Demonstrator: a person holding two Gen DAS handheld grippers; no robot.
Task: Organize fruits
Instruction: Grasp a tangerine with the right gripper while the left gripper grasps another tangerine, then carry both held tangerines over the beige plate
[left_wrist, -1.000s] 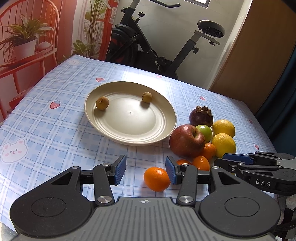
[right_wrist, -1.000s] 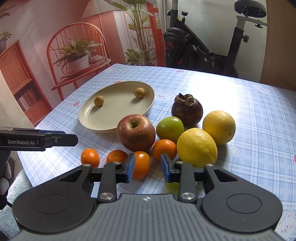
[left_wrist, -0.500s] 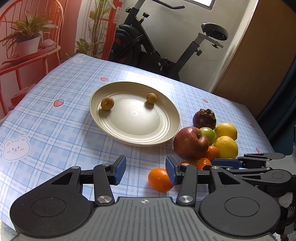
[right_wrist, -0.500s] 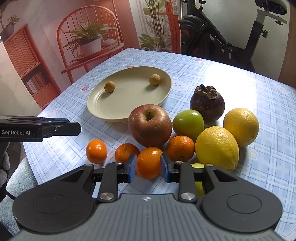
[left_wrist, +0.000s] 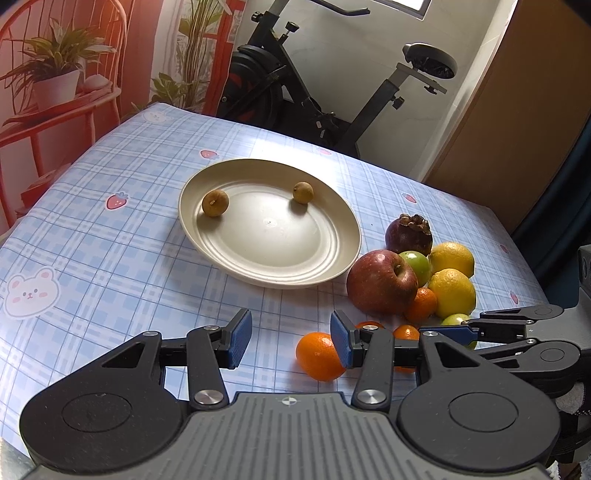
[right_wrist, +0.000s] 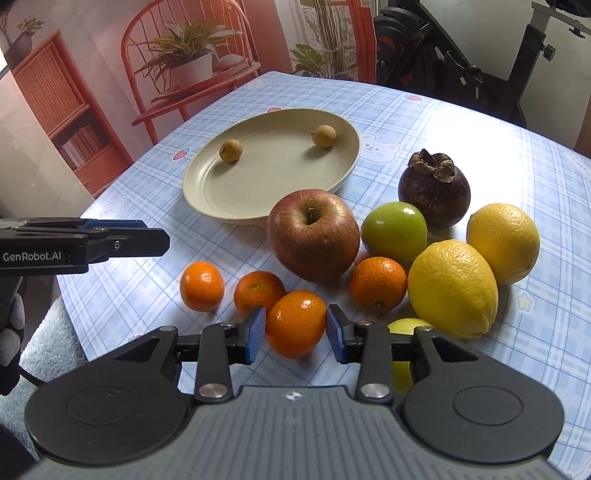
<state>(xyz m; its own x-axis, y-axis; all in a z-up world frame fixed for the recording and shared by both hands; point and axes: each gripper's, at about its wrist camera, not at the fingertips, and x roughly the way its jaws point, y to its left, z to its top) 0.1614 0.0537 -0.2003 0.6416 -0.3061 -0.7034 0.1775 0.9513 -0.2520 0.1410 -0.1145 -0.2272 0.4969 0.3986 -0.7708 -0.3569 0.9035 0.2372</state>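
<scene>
On the checked table (right_wrist: 461, 122) my right claw (right_wrist: 295, 330) is opening around a small orange (right_wrist: 295, 323) near the plate (right_wrist: 229, 206), pads barely clear, left claw (left_wrist: 291, 338) half-open and empty; I fear nudging it into neighbouring oranges, rolling them off.

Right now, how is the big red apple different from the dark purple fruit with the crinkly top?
The red apple is larger than the purple fruit. The apple's skin is red streaked with yellow; the purple fruit is dark all over. The apple has a thin stem in a dimple, while the purple fruit wears a dry brown cap. The apple sits right by the plate; the purple fruit sits farther off. Both rest on the tablecloth.
</scene>
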